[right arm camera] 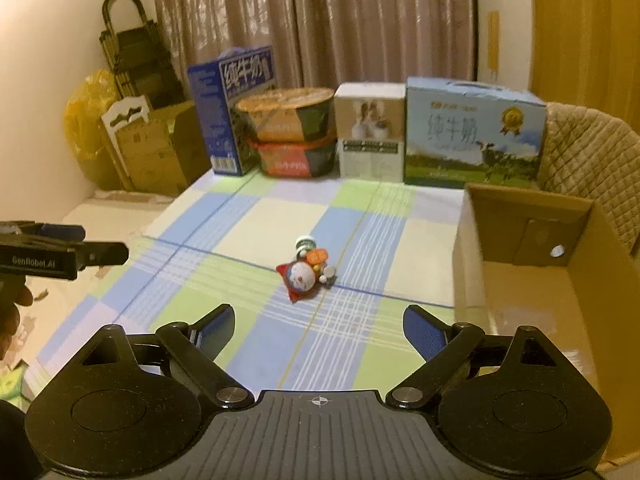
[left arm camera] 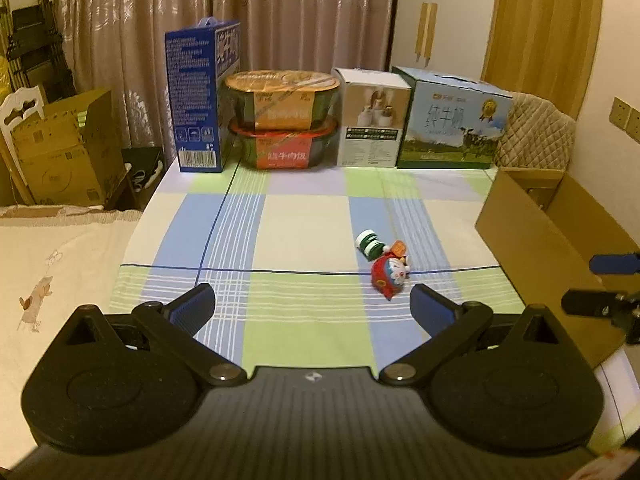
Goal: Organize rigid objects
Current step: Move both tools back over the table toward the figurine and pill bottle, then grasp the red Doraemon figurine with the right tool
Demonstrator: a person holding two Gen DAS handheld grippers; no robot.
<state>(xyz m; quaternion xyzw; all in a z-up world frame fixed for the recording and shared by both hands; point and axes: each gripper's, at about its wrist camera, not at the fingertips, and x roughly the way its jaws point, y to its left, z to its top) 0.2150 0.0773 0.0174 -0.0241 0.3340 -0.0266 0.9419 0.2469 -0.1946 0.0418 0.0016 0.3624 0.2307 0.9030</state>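
A small red Doraemon toy [left arm camera: 390,274] lies on the checked cloth [left arm camera: 296,220], with a green-and-white jar [left arm camera: 371,244] on its side just behind it. Both also show in the right wrist view, the toy [right arm camera: 304,278] and the jar [right arm camera: 306,245]. My left gripper [left arm camera: 314,304] is open and empty, hovering short of the toy, which lies ahead near its right finger. My right gripper [right arm camera: 318,328] is open and empty, with the toy straight ahead. An open cardboard box [right arm camera: 532,280] stands at the right edge of the table.
Along the back stand a blue milk carton box [left arm camera: 202,96], two stacked rice bowls [left arm camera: 282,120], a white box [left arm camera: 374,116] and a light-blue milk box [left arm camera: 452,118]. A curtain hangs behind. Cardboard boxes [left arm camera: 60,152] and a cream bedspread [left arm camera: 48,264] lie to the left.
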